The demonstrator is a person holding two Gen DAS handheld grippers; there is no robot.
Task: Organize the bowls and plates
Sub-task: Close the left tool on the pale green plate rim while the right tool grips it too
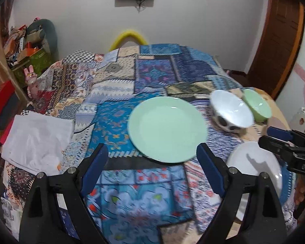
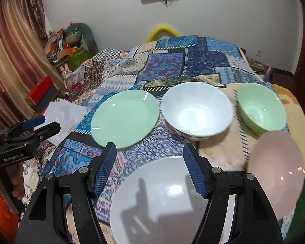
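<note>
Nearest the right-wrist camera lies a round, glossy white plate [image 2: 162, 201], flat on the table, with the shadow of the gripper falling across it. The right gripper [image 2: 149, 168] hangs above its far rim, black arms ending in ribbed blue pads, jaws apart and grasping nothing. Beyond it, in a row on the patchwork cloth [image 2: 172, 65] — quilted blues, checks and zigzags — sit a shallow mint-green plate [image 2: 125, 119], a deep white bowl [image 2: 197, 111] with a dark patterned outside, and a small green bowl [image 2: 261, 108]. A smooth pink plate [image 2: 276, 174] lies at the right, near the table's edge.

In the left-wrist view, the left gripper [image 1: 152, 154] is released too — its blue pads stand wide, either side of the green plate's near rim, nothing between them. A folded white cloth [image 1: 38, 140] lies at the left.
</note>
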